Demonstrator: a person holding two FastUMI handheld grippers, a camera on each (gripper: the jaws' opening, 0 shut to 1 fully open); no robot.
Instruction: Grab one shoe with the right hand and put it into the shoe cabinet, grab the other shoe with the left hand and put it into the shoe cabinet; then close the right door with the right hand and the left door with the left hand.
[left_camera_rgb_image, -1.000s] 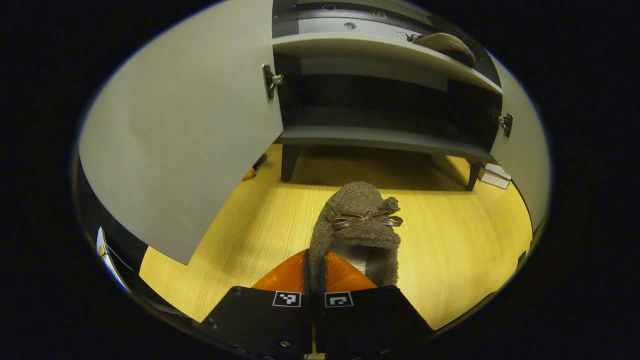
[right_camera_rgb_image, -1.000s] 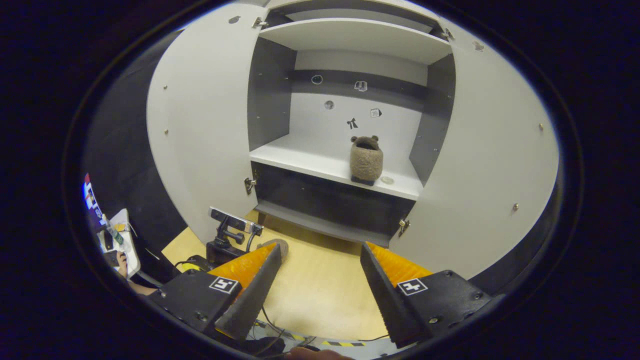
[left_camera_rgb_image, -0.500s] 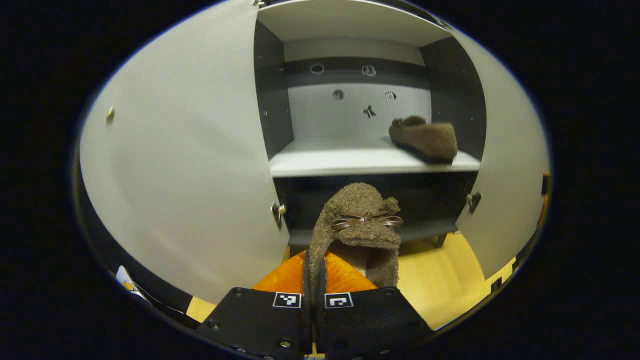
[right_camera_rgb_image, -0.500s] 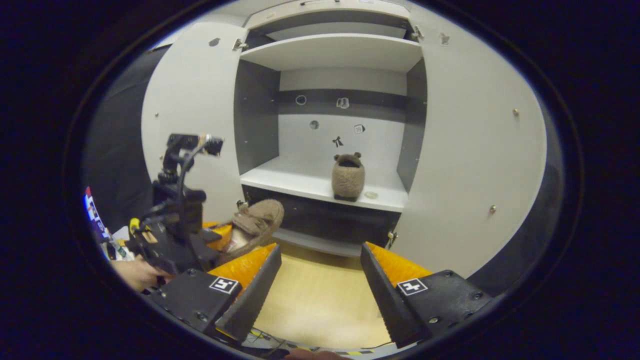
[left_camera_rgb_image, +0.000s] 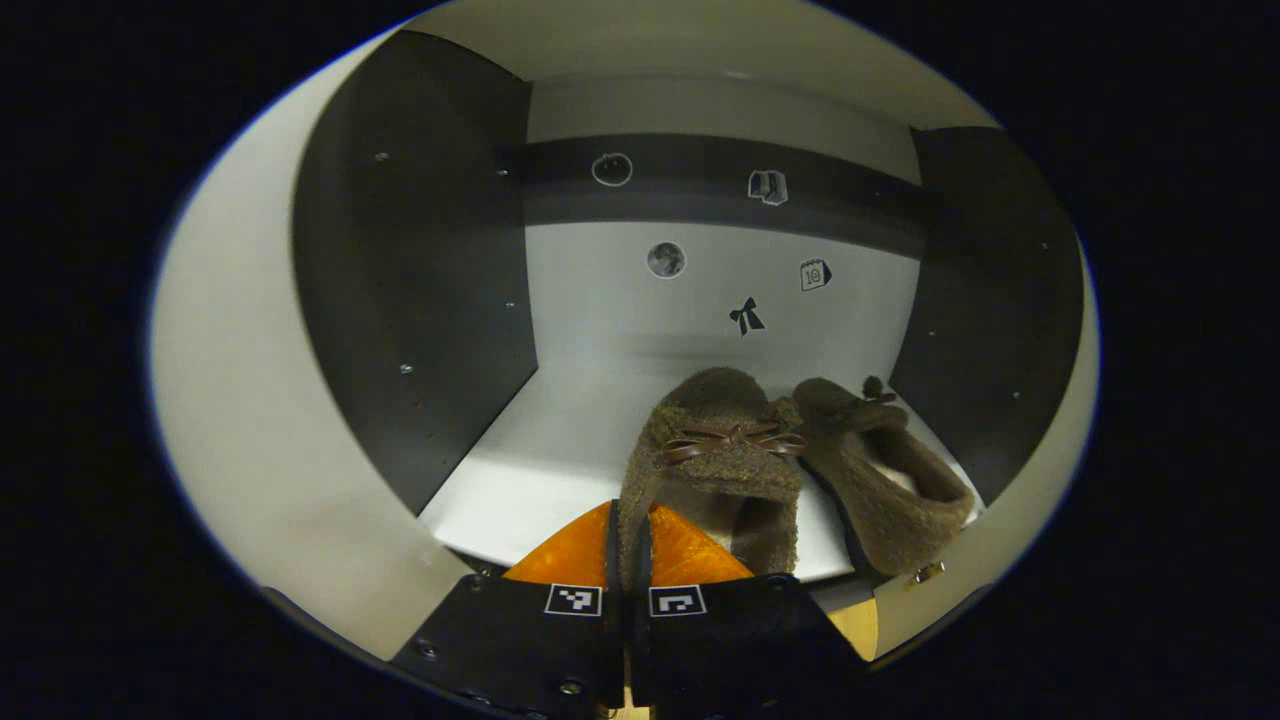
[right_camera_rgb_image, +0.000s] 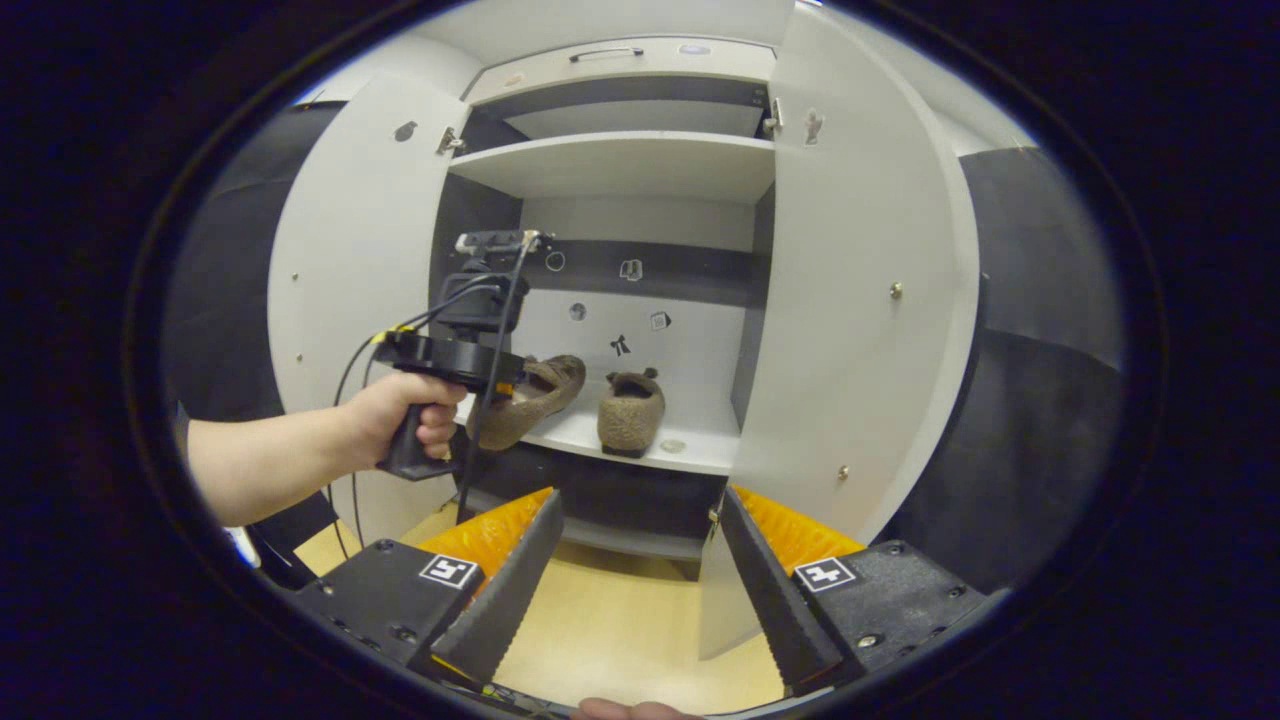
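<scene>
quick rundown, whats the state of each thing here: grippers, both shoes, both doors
left gripper: shut on held shoe
held shoe: carried over the shelf
other shoe: resting on shelf
right gripper: open, empty
left door: open
right door: open

I see bare shelf (left_camera_rgb_image: 560, 440) from 9 to 11 o'clock of the held shoe (left_camera_rgb_image: 715, 460); the placed shoe (left_camera_rgb_image: 880, 480) crowds 3 o'clock, and the open right door (right_camera_rgb_image: 850, 300) flanks that side.
</scene>
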